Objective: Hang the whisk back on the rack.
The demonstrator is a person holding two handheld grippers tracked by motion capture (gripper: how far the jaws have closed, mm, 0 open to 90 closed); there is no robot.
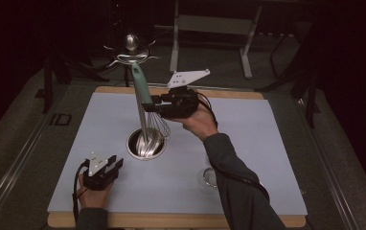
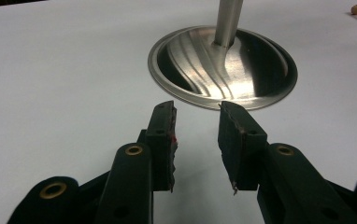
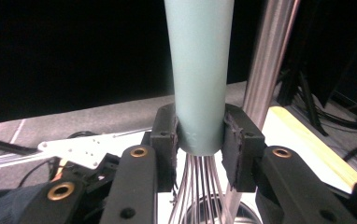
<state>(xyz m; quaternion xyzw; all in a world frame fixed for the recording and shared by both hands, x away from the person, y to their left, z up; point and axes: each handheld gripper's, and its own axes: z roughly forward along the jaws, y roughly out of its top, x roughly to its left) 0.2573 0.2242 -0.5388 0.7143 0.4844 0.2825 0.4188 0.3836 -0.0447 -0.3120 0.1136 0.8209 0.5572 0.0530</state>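
Whisk (image 1: 145, 103) above bowl (image 1: 145, 143) (ladle (image 1: 142, 125) inside)

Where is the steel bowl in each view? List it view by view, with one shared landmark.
High view: steel bowl near the mat's centre.
Left gripper view: upper centre, just beyond the left gripper.
Right gripper view: bottom edge, under the whisk.
Shared landmark: the steel rod standing in it.

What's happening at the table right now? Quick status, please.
Right gripper shut on whisk, wires above steel cup. Left gripper open, empty, low on the mat beside the cup. Metal utensil already stands in the cup, close to the whisk.
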